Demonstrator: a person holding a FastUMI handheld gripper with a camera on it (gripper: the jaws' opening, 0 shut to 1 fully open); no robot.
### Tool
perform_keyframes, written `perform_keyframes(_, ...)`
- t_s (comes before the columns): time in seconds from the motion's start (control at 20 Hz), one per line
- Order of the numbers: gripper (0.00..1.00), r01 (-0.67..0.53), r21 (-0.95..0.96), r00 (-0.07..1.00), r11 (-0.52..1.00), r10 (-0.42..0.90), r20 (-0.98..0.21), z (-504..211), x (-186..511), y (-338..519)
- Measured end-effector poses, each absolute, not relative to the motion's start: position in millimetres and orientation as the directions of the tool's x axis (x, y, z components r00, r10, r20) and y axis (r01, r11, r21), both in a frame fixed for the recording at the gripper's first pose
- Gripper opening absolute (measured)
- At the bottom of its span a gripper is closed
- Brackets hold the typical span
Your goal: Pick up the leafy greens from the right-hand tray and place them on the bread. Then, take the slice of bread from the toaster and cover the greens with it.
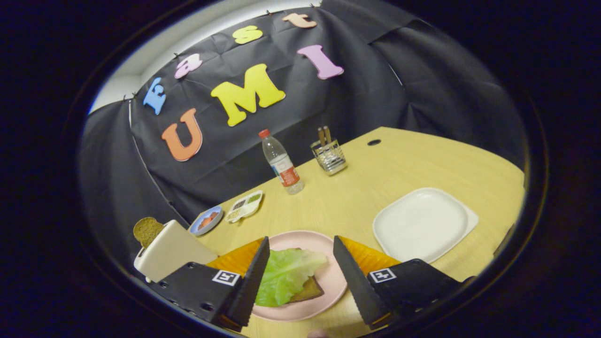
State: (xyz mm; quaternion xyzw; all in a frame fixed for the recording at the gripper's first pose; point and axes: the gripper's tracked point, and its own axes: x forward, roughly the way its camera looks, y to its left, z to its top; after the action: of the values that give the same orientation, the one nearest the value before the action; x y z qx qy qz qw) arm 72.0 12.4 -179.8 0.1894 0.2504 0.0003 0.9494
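Observation:
A green lettuce leaf (pixel 286 277) lies on a brown slice of bread (pixel 311 290) on the pink plate (pixel 328 277). My gripper (pixel 300 249) hovers over that plate, open, its two black fingers (pixel 256 272) standing either side of the leaf with nothing held. To the left of the fingers stands a cream toaster (pixel 169 251) with a second brown bread slice (pixel 146 230) sticking up out of its slot. On the right, beyond the fingers, sits the white square tray (pixel 425 223), bare.
Along the back of the wooden table (pixel 357 188) stand a water bottle (pixel 281 162) and a metal holder with utensils (pixel 329 155). Near the toaster are a small blue dish (pixel 206 219) and a white divided condiment dish (pixel 245 205).

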Motion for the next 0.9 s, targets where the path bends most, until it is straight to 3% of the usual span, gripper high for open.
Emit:
perform_keyframes(0.15, 0.94, 0.061, 0.276, 0.917, 0.959, 0.055, -0.396, -136.8, 68.4, 25.9)
perform_keyframes(0.3, 0.95, 0.044, 0.178, 0.941, 0.983, 0.019, -0.338, -101.6, 65.5, 51.6)
perform_keyframes(0.55, 0.95, -0.055, 0.120, 0.970, 0.991, 0.082, -0.229, -44.3, 57.3, 137.6)
perform_keyframes(0.9, 0.95, -0.166, 0.093, 0.955, 0.982, 0.183, -0.232, -59.0, 58.4, 273.0)
